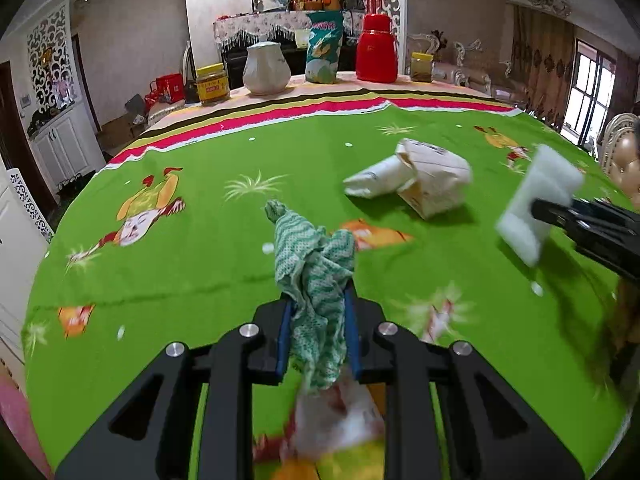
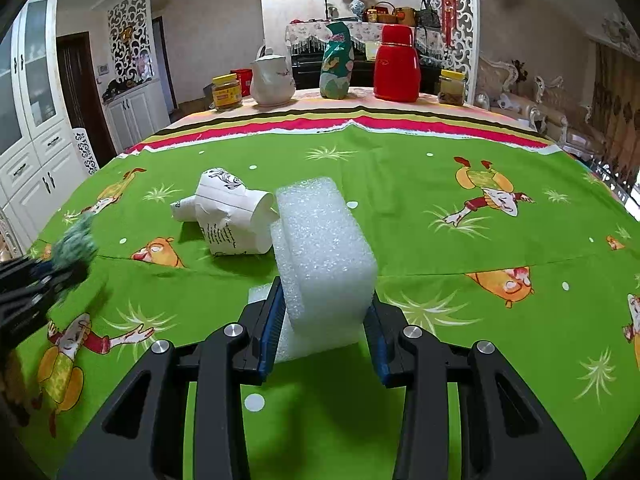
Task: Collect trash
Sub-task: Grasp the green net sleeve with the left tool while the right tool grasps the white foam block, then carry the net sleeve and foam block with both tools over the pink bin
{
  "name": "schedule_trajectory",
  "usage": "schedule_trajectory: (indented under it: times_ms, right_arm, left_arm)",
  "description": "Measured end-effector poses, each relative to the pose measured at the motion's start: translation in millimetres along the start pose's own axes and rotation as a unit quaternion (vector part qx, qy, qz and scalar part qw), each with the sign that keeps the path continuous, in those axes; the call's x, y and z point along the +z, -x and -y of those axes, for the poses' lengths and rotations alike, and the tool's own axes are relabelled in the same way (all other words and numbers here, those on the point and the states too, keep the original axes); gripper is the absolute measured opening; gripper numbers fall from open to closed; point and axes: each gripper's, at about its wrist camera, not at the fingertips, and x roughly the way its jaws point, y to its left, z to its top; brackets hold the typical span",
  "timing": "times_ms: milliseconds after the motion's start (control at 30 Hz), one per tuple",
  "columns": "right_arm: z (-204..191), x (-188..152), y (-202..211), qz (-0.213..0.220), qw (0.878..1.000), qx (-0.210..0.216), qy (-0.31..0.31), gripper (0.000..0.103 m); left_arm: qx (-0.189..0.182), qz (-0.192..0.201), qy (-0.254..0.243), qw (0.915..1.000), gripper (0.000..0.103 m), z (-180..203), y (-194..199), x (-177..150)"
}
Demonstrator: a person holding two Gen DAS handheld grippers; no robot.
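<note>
Your left gripper (image 1: 318, 312) is clamped on a green-and-white patterned cloth (image 1: 316, 256), its blue pads pressed tight against the bunched fabric. The cloth's twisted tip rises above the fingers, and its lower end hangs down behind them, where it blurs into the print of the green cartoon tablecloth (image 1: 180, 280) and cannot be traced further.

Your right gripper (image 2: 326, 312) holds a white foam block (image 2: 326, 256), squeezed between its pads with the upper half standing free above the fingers. The block's bottom edge is partly hidden by the left finger. From the left wrist view this block appears blurred at the right edge, and the gripper behind it is cut off by the frame.

A crumpled paper cup (image 2: 228, 212) lies on its side on the tablecloth, beyond and between both grippers, untouched. The foam block covers its right end in the right wrist view.

At the table's far edge stand a yellow-lidded jar (image 1: 213, 84), a white jug (image 1: 266, 68), a green snack bag (image 1: 325, 48), a red flask (image 1: 377, 50) and a second jar (image 1: 422, 67); their labels are too small to read.
</note>
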Motion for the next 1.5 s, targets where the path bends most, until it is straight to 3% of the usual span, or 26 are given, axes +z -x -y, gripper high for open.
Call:
schedule_trajectory:
  times_ms: [200,400,967,1500]
  right_arm:
    - [-7,0,1,0.002,1.000,-0.007,0.016,0.037]
    - [-12,-7,-3,-0.033,0.999,-0.012,0.006,0.037]
    - [-80,-70,109,0.006,0.997,0.061,0.041,0.037]
    - [-105,-118,144,0.009,0.995,0.100,0.024,0.037]
  left_arm:
    - [-0.002,0.008,0.014,0.9999,0.023,6,30,-27]
    - [0.001,0.020,0.017,0.9997,0.023,10,57,-42]
    - [-0.006,0.036,0.024,0.9990,0.024,8,113,-93]
    - [-0.014,0.039,0.015,0.9990,0.025,11,142,-133]
